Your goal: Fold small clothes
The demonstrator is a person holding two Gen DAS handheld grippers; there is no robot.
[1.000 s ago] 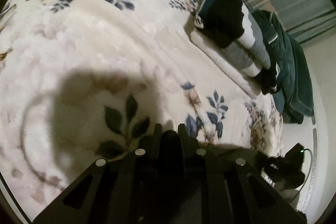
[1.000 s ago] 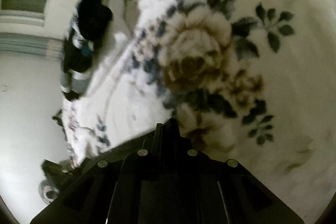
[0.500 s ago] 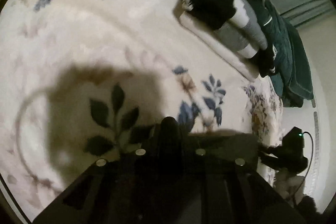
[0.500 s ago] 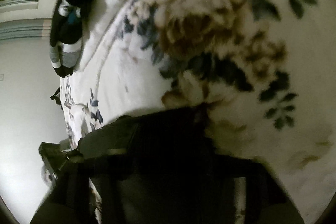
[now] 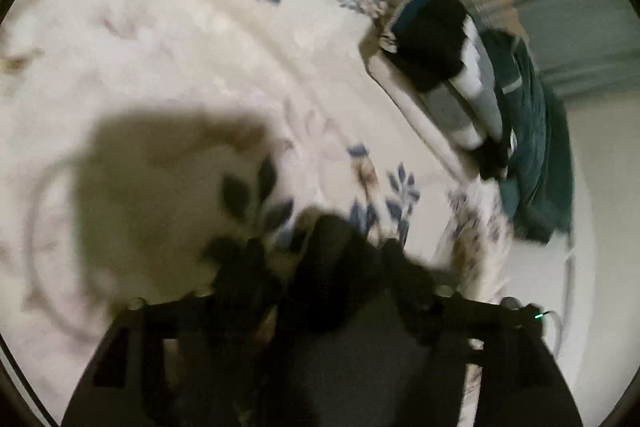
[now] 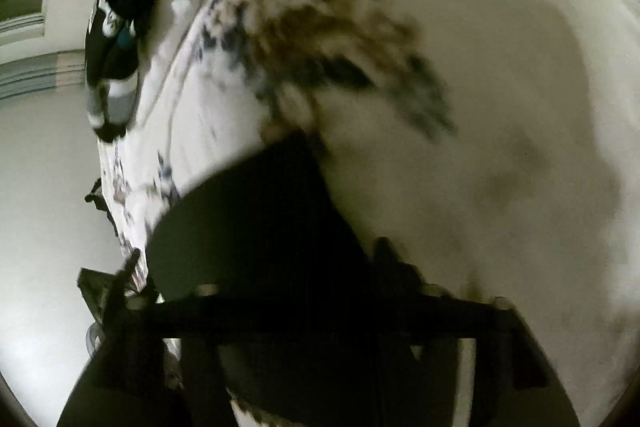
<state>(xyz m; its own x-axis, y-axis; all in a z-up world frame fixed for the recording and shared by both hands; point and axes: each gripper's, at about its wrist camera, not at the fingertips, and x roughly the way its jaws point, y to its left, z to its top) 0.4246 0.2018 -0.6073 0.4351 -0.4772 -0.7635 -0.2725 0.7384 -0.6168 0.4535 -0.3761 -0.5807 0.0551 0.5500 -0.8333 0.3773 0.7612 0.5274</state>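
Both views are motion-blurred. My left gripper (image 5: pixel 326 247) has its fingers spread apart, with a dark piece of cloth (image 5: pixel 328 267) bunched between them over the floral blanket (image 5: pixel 200 67). My right gripper (image 6: pixel 344 267) also has its fingers apart, and a broad dark cloth (image 6: pixel 256 219) lies across its left side and between them. Whether either still grips the cloth is unclear. A stack of folded clothes (image 5: pixel 444 67), black, white and grey, lies at the far right of the bed; it also shows in the right wrist view (image 6: pixel 120 27).
A dark teal garment (image 5: pixel 532 147) lies piled beyond the folded stack at the bed's edge. A black device with a green light (image 5: pixel 536 315) sits off the bed at lower right. A pale wall (image 6: pixel 40 187) is left of the bed.
Both grippers were shut and have opened their fingers. Dark cloth now shows bunched in front of each. Both cameras have shifted over the blanket, with strong blur.
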